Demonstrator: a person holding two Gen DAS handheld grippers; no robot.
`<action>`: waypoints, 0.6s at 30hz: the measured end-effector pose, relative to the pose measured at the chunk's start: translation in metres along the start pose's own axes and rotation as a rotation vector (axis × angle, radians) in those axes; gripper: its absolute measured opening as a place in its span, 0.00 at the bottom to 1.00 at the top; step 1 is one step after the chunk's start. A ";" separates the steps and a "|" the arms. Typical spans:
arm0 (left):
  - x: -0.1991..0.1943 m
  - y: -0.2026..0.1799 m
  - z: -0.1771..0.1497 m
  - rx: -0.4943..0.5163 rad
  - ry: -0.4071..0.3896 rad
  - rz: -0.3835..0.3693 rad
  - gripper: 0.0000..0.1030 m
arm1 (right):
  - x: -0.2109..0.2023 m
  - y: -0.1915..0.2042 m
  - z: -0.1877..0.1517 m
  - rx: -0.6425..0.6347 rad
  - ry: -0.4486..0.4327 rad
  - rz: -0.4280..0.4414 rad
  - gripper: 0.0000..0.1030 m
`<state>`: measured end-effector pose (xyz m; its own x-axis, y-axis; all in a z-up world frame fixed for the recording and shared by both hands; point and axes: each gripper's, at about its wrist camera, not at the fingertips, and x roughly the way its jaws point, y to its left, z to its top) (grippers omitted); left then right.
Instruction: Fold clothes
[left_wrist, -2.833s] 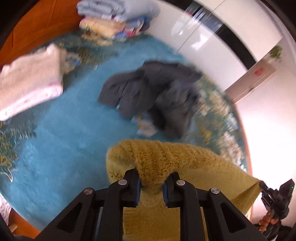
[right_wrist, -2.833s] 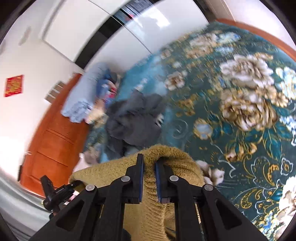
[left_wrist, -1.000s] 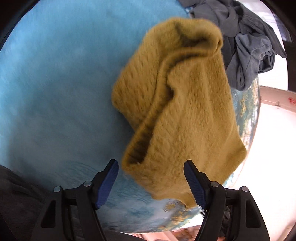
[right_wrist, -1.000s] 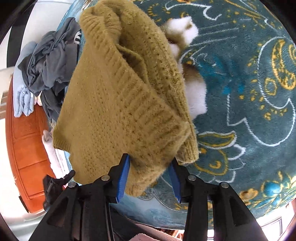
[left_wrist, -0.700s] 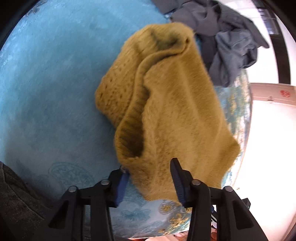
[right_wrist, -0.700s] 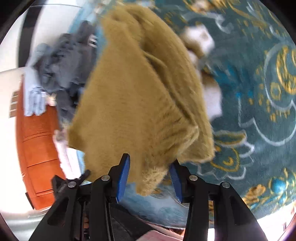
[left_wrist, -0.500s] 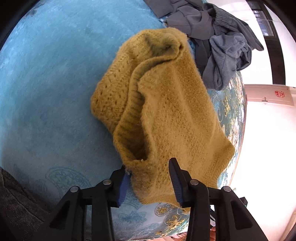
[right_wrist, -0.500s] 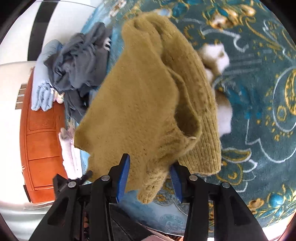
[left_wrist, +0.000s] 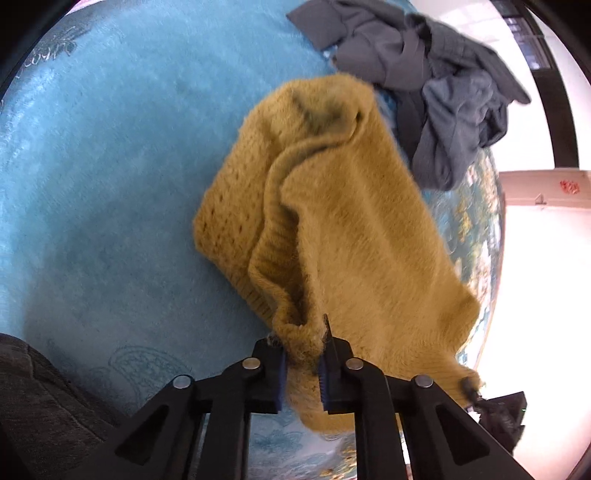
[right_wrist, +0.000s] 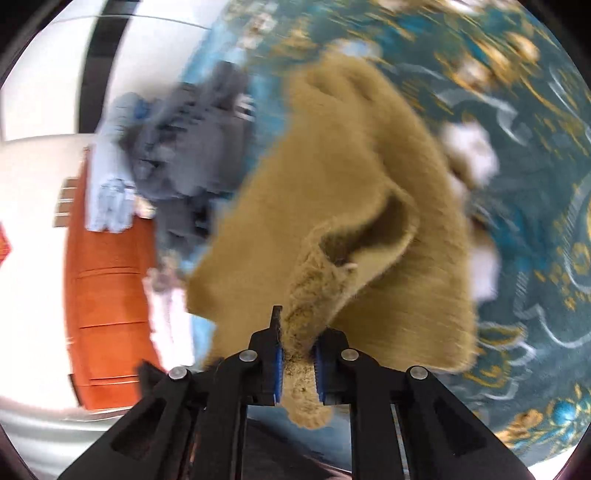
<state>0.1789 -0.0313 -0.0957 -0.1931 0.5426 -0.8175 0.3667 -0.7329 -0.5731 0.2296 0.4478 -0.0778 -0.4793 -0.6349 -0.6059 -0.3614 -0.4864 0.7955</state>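
Note:
A mustard-yellow knitted sweater (left_wrist: 354, 229) lies bunched on the teal bed cover (left_wrist: 103, 177), its near edge lifted. My left gripper (left_wrist: 301, 363) is shut on a near corner of the knit, the blue pads pressing the wool from both sides. In the right wrist view the same sweater (right_wrist: 332, 177) appears blurred, and my right gripper (right_wrist: 298, 363) is shut on its other near corner, a fold of wool squeezed between the pads and hanging below them. The far part of the sweater still rests on the cover.
A heap of grey clothes (left_wrist: 436, 85) lies just beyond the sweater. Folded pale blue cloth (right_wrist: 110, 199) and a white folded piece (right_wrist: 170, 325) sit by the orange wooden headboard (right_wrist: 107, 280). The flowered part of the cover (right_wrist: 535, 184) spreads to the right. Dark fabric (left_wrist: 40, 406) fills the left wrist view's lower left corner.
Both grippers, open around the sweater's near edge a second ago, have closed on its corners. The right one has risen, lifting its corner; the scene there is now blurred.

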 end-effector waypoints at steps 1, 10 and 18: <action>-0.008 -0.002 0.003 -0.007 -0.014 -0.036 0.12 | -0.006 0.013 0.006 -0.020 -0.017 0.036 0.12; -0.159 -0.084 0.036 0.158 -0.280 -0.321 0.12 | -0.075 0.146 0.056 -0.204 -0.229 0.324 0.12; -0.278 -0.178 0.019 0.428 -0.495 -0.467 0.12 | -0.164 0.239 0.041 -0.425 -0.373 0.496 0.12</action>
<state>0.1498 -0.0595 0.2324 -0.6585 0.6603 -0.3610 -0.2133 -0.6237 -0.7520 0.1895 0.4601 0.2120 -0.7719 -0.6313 -0.0751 0.2712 -0.4339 0.8592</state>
